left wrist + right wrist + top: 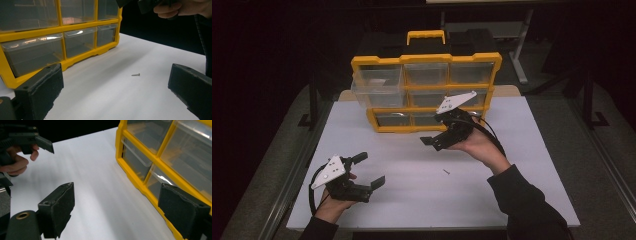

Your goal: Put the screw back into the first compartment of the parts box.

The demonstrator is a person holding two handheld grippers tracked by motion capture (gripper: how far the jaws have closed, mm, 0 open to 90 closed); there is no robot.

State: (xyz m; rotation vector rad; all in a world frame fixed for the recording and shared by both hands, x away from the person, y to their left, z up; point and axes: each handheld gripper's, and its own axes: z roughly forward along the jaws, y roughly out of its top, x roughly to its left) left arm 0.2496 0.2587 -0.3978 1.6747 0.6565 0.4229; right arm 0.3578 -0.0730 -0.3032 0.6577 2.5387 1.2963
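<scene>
A yellow organiser (427, 58) with clear drawers stands upright at the back of the white table. Its top left drawer (377, 85) sticks out. A small screw (446, 172) lies loose on the table in front of it. My left gripper (371, 169) rests low near the front left, open, with nothing between its jaws. In the left gripper view the screw (135, 74) lies ahead of that gripper (115, 95). My right gripper (439, 131) hovers in front of the organiser's bottom row, open and holding nothing. In its own view the right gripper (120, 212) faces the organiser's lower corner (130, 167).
The white table (522, 165) ends in a front edge near the person's arms, with dark floor on both sides. The organiser's yellow carry handle (426, 36) rises at the back. The other hand's gripper (30, 141) appears at the far left of the right gripper view.
</scene>
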